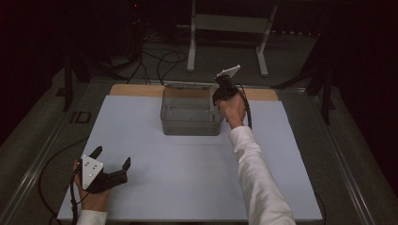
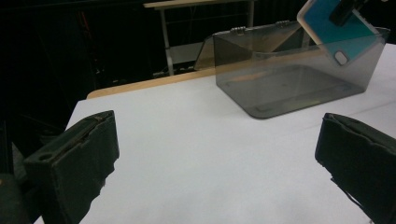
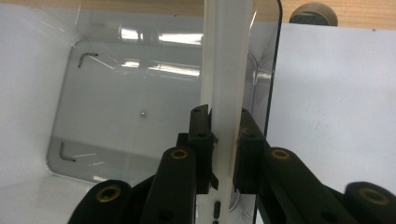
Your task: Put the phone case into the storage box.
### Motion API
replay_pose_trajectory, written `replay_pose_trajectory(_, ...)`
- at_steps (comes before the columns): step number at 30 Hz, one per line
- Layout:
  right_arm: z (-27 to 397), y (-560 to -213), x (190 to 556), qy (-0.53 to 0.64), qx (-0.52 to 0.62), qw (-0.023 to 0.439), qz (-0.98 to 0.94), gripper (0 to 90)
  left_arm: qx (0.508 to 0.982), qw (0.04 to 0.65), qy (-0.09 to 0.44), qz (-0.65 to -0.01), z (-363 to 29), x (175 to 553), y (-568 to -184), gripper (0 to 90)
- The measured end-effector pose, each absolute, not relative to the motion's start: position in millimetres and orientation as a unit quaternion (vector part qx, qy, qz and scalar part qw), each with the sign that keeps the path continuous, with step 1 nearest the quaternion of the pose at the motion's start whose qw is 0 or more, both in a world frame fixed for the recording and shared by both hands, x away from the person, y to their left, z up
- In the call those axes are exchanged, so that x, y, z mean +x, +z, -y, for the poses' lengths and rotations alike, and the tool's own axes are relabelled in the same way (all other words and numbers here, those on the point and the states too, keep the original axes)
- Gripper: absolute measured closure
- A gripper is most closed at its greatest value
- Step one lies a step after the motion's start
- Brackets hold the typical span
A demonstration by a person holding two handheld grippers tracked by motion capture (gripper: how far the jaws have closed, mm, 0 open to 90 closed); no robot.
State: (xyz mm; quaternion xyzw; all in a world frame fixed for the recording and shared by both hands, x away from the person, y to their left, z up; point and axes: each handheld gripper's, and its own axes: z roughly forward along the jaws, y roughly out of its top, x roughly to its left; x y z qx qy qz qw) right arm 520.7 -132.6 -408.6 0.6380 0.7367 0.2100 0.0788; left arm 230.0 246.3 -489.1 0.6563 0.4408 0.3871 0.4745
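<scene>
Right tool (image 1: 224, 85): jaws clamped on phone (image 1: 228, 71), white case, teal back, held above right wall of clear box (image 1: 190, 112); long axis tilted, upper end toward far right. Left tool (image 1: 110, 164): jaws apart, empty, low over white desk (image 1: 187, 173).

black two-jaw left gripper (image 1: 111, 165) (grey three-cornered plate), trailing black cables, white long sleeves

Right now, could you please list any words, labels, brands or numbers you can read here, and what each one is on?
"ID": large pale letters on the dark surface left of the white sheet; the only text that reads.
Phone in the right claw: no brand or writing shows.
Clear box: no label shows.
</scene>
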Motion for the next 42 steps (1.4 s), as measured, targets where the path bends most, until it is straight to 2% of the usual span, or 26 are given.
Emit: replay_pose_trajectory(42, 126, -434, 527, 0.158, 0.651, 0.068, -0.739, 80.5, 0.654, 0.475, 0.388, -0.443, -247, 230, -489, 0.2)
